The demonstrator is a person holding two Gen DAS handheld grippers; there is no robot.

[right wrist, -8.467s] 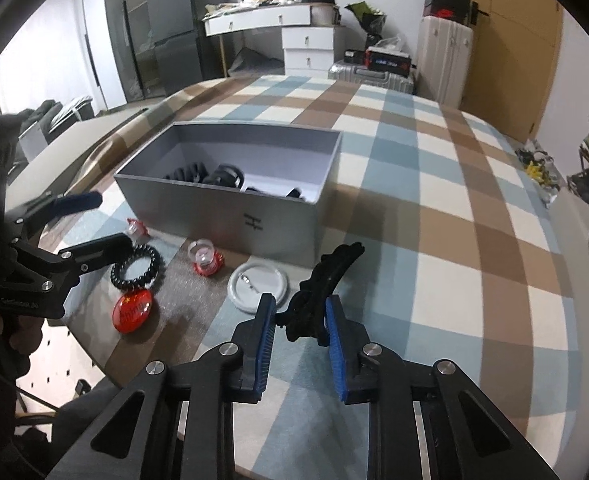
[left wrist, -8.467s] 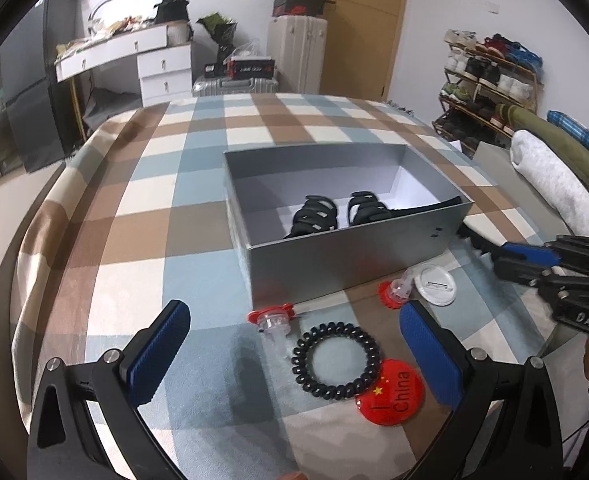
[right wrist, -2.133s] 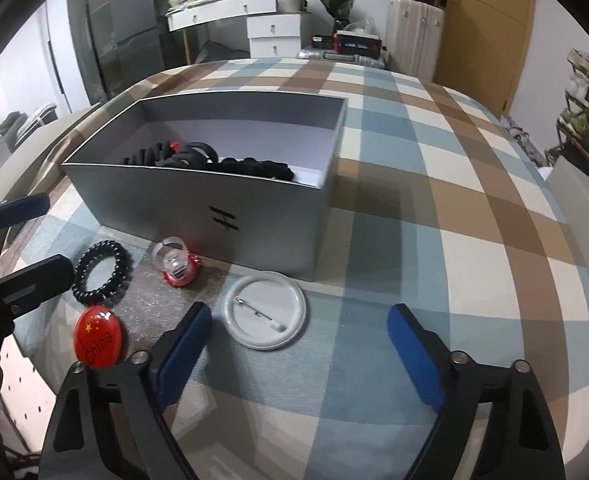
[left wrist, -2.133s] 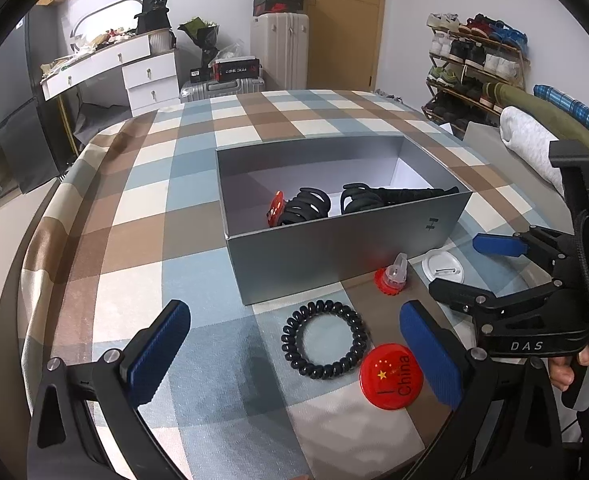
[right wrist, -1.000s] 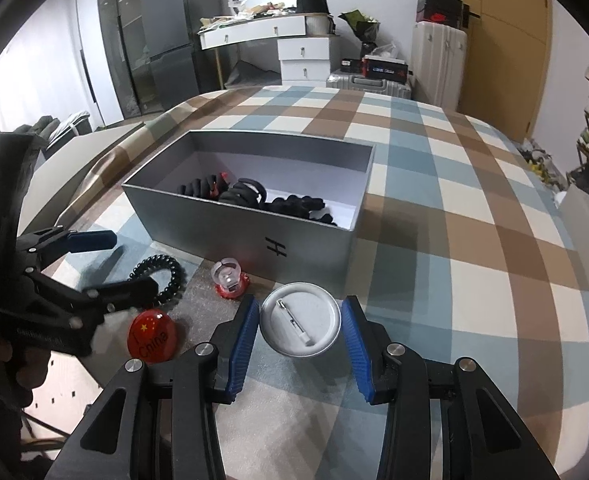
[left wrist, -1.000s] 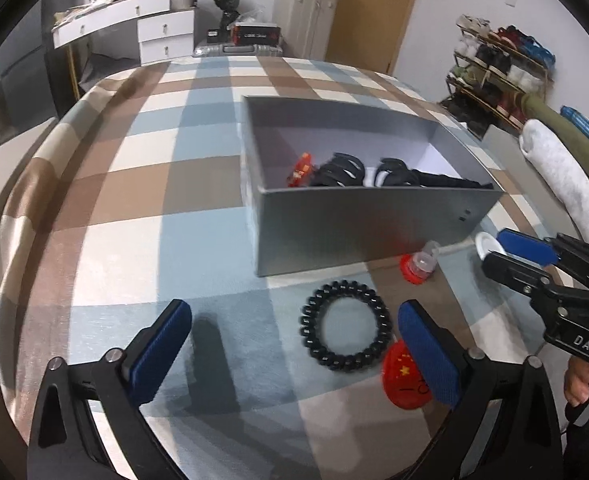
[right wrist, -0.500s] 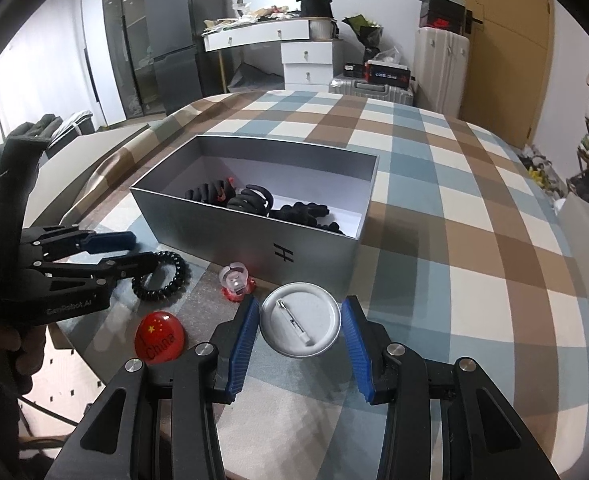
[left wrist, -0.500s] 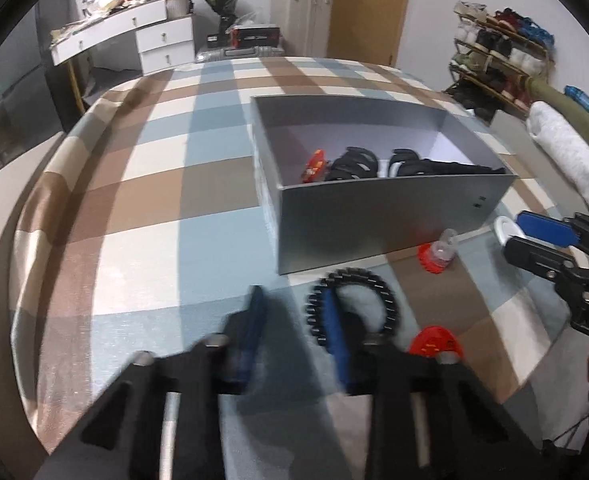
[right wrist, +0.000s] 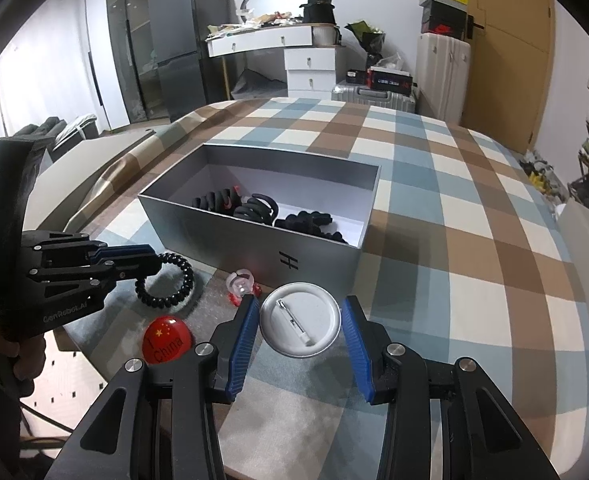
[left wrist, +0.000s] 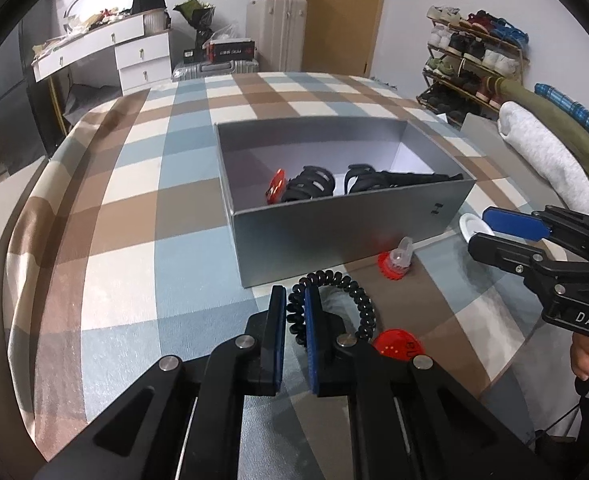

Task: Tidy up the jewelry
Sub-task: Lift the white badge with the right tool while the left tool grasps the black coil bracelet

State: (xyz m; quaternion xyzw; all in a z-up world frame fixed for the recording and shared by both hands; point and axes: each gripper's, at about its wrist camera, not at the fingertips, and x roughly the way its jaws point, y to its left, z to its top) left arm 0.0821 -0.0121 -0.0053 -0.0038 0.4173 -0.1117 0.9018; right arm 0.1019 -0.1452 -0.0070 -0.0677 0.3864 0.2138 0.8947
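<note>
1. The left gripper (left wrist: 295, 312) has its blue pads clamped on the near-left arc of one black coil hair tie (left wrist: 350, 304), which lies flat on the checked tablecloth (left wrist: 134, 200) just in front of the grey box (left wrist: 334, 236).
2. The right gripper (right wrist: 301, 330) has its fingers apart, straddling one white pin badge (right wrist: 301, 326) lying back-up; its pin runs diagonally, upper left to lower right.
3. One red "China" badge (right wrist: 167, 339) lies face-up near the table edge.
4. One red-based clear ring (right wrist: 241, 285) sits between hair tie and white badge.
5. The box's long axis runs across the table; inside are several black hair clips (left wrist: 310, 188), the count unclear, and one red piece (left wrist: 275, 191).
</note>
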